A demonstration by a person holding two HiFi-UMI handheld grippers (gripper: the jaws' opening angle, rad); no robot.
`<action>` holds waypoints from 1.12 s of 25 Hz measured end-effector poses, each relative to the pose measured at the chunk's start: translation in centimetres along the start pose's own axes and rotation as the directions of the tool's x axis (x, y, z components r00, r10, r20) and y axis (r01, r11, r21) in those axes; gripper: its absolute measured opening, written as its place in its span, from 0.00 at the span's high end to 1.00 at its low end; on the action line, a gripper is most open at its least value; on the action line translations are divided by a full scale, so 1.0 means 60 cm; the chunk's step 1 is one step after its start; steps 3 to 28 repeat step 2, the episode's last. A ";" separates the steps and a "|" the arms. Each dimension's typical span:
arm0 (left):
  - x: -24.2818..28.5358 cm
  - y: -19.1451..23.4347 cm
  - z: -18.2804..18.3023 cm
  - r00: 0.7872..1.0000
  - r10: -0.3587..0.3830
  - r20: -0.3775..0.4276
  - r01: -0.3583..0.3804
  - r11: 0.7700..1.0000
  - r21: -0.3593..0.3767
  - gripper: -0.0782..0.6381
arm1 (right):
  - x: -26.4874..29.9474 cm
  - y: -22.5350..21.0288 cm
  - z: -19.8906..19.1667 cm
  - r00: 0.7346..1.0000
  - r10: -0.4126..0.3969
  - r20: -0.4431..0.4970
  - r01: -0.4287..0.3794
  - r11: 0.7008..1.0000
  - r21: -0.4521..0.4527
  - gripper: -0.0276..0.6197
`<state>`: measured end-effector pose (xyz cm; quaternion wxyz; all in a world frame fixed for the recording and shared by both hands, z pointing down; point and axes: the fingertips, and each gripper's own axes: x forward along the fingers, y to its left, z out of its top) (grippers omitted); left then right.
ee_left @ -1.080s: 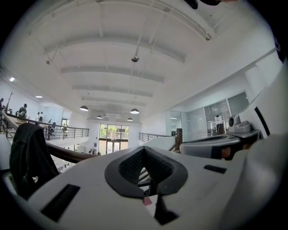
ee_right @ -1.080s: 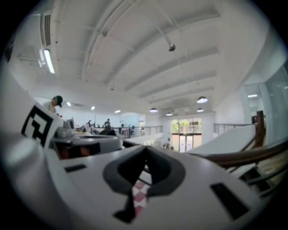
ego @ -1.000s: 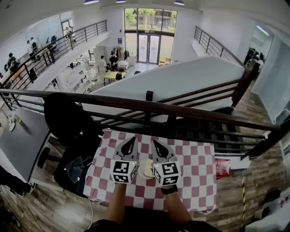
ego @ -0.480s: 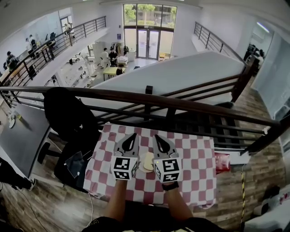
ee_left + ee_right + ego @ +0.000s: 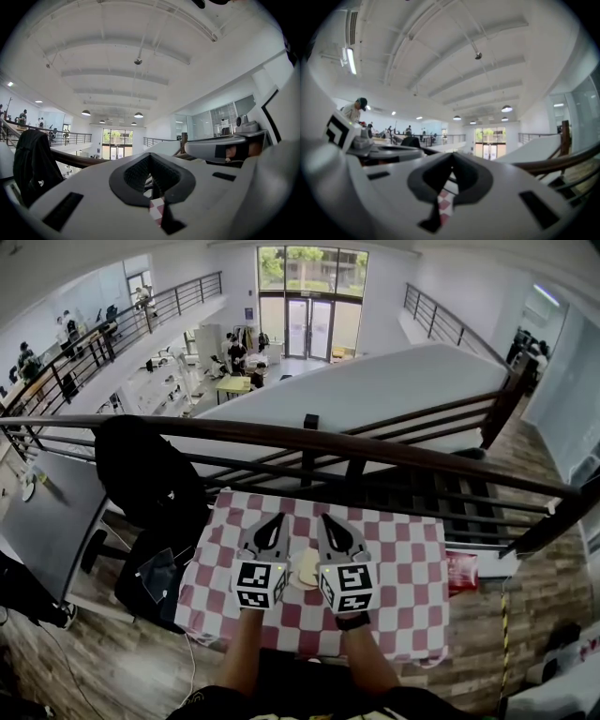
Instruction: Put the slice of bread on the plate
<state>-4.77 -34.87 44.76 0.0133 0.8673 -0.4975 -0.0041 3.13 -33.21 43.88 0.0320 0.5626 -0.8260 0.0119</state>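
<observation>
Between your two tools, on the white plate [image 5: 292, 578] near the middle of the checked surface [image 5: 403, 559], lies a pale shape that looks like the slice of bread [image 5: 307, 566], though it is too small to be certain. If so, the placing seems done, and the step in hand is a clean retreat: draw both tools back level and away from the plate's rim, so neither marker cube nudges it. Your left tool [image 5: 277, 521] has its jaws pressed together on nothing, as its own view [image 5: 150, 155] shows. Your right tool [image 5: 325, 521] is likewise closed and empty [image 5: 452, 157]. Compared with a second ago, little differs. The tools flank the plate as before, jaws together, and the whole group sits slightly higher in the head view, likely from your head shifting.
</observation>
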 end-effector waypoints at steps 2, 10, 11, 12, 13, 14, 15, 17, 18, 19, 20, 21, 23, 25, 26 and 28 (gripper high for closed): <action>-0.005 -0.001 0.002 1.000 0.004 0.002 -0.004 1.000 0.000 0.87 | -0.005 0.000 0.001 1.000 0.000 0.004 0.000 1.000 0.002 0.93; -0.005 -0.001 0.002 1.000 0.004 0.002 -0.004 1.000 0.000 0.87 | -0.005 0.000 0.001 1.000 0.000 0.004 0.000 1.000 0.002 0.93; -0.005 -0.001 0.002 1.000 0.004 0.002 -0.004 1.000 0.000 0.87 | -0.005 0.000 0.001 1.000 0.000 0.004 0.000 1.000 0.002 0.93; -0.005 -0.001 0.002 1.000 0.004 0.002 -0.004 1.000 0.000 0.87 | -0.005 0.000 0.001 1.000 0.000 0.004 0.000 1.000 0.002 0.93; -0.005 -0.001 0.002 1.000 0.004 0.002 -0.004 1.000 0.000 0.87 | -0.005 0.000 0.001 1.000 0.000 0.004 0.000 1.000 0.002 0.93; -0.005 -0.001 0.002 1.000 0.004 0.002 -0.004 1.000 0.000 0.87 | -0.005 0.000 0.001 1.000 0.000 0.004 0.000 1.000 0.002 0.93; -0.005 -0.001 0.002 1.000 0.004 0.002 -0.004 1.000 0.000 0.87 | -0.005 0.000 0.001 1.000 0.000 0.004 0.000 1.000 0.002 0.93; -0.005 -0.001 0.002 1.000 0.004 0.002 -0.004 1.000 0.000 0.87 | -0.005 0.000 0.001 1.000 0.000 0.004 0.000 1.000 0.002 0.93; -0.005 -0.001 0.002 1.000 0.004 0.002 -0.004 1.000 0.000 0.87 | -0.005 0.000 0.001 1.000 0.000 0.004 0.000 1.000 0.002 0.93; -0.005 -0.001 0.002 1.000 0.004 0.002 -0.004 1.000 0.000 0.87 | -0.005 0.000 0.001 1.000 0.000 0.004 0.000 1.000 0.002 0.93; -0.005 -0.001 0.002 1.000 0.004 0.002 -0.004 1.000 0.000 0.87 | -0.005 0.000 0.001 1.000 0.000 0.004 0.000 1.000 0.002 0.93; -0.005 -0.001 0.002 1.000 0.004 0.002 -0.004 1.000 0.000 0.87 | -0.005 0.000 0.001 1.000 0.000 0.004 0.000 1.000 0.002 0.93; -0.005 -0.001 0.002 1.000 0.004 0.002 -0.004 1.000 0.000 0.87 | -0.005 0.000 0.001 1.000 0.000 0.004 0.000 1.000 0.002 0.93; -0.005 -0.001 0.002 1.000 0.004 0.002 -0.004 1.000 0.000 0.87 | -0.005 0.000 0.001 1.000 0.000 0.004 0.000 1.000 0.002 0.93; -0.005 -0.001 0.002 1.000 0.004 0.002 -0.004 1.000 0.000 0.87 | -0.005 0.000 0.001 1.000 0.000 0.004 0.000 1.000 0.002 0.93; -0.005 -0.001 0.002 1.000 0.004 0.002 -0.004 1.000 0.000 0.87 | -0.005 0.000 0.001 1.000 0.000 0.004 0.000 1.000 0.002 0.93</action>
